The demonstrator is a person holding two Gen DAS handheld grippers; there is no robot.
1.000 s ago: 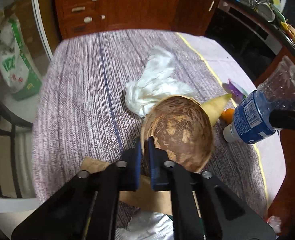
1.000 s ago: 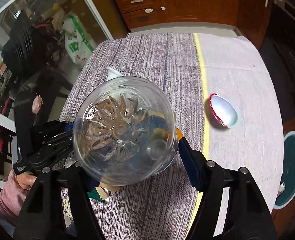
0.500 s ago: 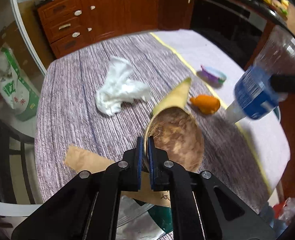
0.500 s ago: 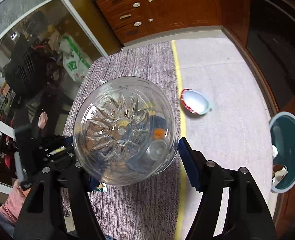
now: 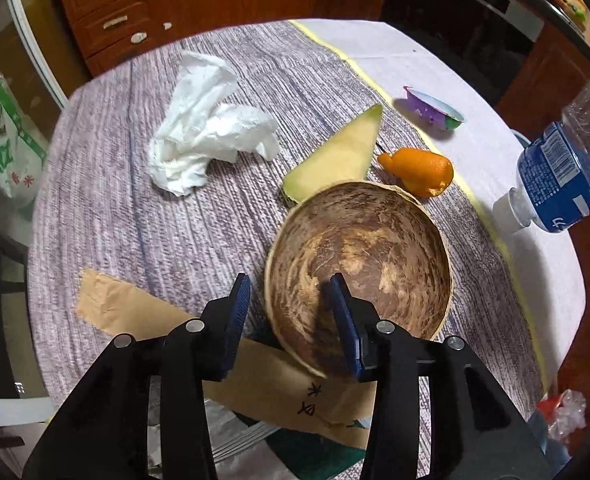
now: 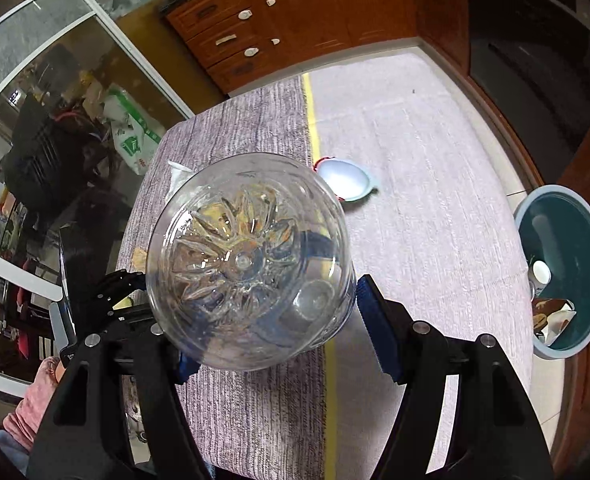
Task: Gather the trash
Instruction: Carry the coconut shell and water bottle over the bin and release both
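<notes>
A brown coconut shell half lies on the striped tablecloth, its near edge over a brown paper sheet. My left gripper straddles the shell's near rim, one pad outside and one inside. Its jaws are opening and neither pad presses the rim. My right gripper is shut on a clear plastic bottle, seen base-on. In the left wrist view the bottle, with its blue label and white cap, hangs at the right edge above the table.
A crumpled white tissue, a melon rind wedge, an orange peel and a small purple cup lie on the table. A teal bin with some trash stands on the floor beside the table's right edge. Wooden cabinets stand behind.
My left gripper's jaws, shut on the shell's rim before, have parted. The right gripper has carried the bottle sideways, and the teal bin has come further into its view.
</notes>
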